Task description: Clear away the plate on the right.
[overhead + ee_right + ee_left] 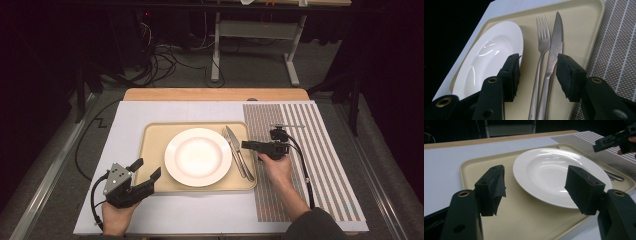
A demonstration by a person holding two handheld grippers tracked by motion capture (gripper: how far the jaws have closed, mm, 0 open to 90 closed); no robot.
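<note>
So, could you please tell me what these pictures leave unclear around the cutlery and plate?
- Fork and knife handle ends: cut off by the bottom edge in the right gripper view.
- Fork in the left gripper view: mostly hidden behind the plate.
- Whether fork and knife touch: too small in the high view.
- Plate's near rim: hidden by the right gripper.

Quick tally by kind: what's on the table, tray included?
Tray: 1
Plate: 1
Fork: 1
Knife: 1
Placemat: 1
Total: 5
</note>
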